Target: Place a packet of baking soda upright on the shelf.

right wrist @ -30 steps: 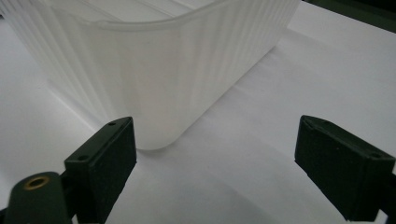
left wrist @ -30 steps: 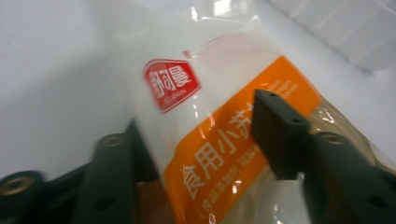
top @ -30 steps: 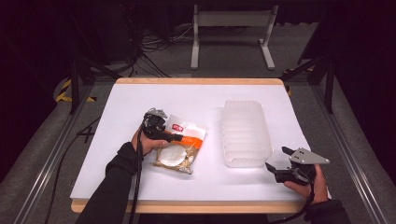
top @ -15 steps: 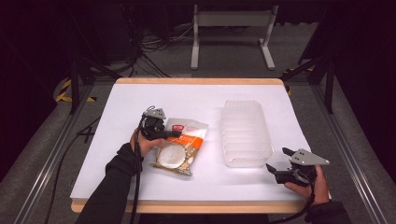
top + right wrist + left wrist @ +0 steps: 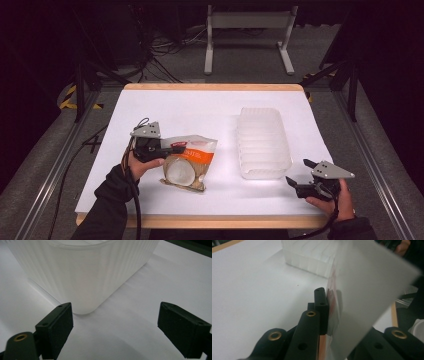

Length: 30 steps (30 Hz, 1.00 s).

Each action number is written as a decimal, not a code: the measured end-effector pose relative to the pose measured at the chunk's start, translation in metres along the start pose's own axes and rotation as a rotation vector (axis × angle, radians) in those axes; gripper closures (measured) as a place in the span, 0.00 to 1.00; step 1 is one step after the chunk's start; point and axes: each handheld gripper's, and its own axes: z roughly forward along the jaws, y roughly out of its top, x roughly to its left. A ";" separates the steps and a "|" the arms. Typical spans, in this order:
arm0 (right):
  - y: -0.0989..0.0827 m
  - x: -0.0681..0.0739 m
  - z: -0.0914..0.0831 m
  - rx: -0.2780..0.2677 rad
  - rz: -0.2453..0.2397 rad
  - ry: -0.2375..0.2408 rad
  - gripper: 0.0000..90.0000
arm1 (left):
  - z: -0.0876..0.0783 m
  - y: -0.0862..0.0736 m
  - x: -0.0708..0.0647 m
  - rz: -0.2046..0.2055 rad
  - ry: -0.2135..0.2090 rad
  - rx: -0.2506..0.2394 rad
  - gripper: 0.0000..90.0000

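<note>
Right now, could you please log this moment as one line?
left gripper: shut on snack bag | right gripper: open, beside plastic tub | table

Bag (image 5: 187,162) left on table (image 5: 200,107), tub (image 5: 262,142) right (well apart)

**Black grippers, grey plates, dark sleeves**

Each hand carries a black two-jaw gripper: left gripper (image 5: 167,151), right gripper (image 5: 296,174). Grey three-cornered plates top both, brass-ringed screw holes (seen close up) dot the jaws, a black cable (image 5: 134,200) trails, and the sleeves (image 5: 102,217) are black.
</note>
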 end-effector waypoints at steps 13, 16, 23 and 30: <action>0.005 0.000 0.005 0.004 -0.017 0.019 0.15 | -0.016 -0.008 -0.028 0.041 0.026 -0.041 1.00; 0.006 0.000 0.005 0.001 -0.022 0.020 0.15 | -0.014 -0.006 -0.031 0.020 0.025 -0.089 1.00; 0.006 0.001 0.005 0.003 -0.025 0.025 0.15 | -0.006 0.005 -0.044 0.046 0.021 -0.129 1.00; 0.005 0.000 0.005 0.007 -0.022 0.025 0.15 | 0.000 0.015 -0.048 0.070 0.020 -0.138 1.00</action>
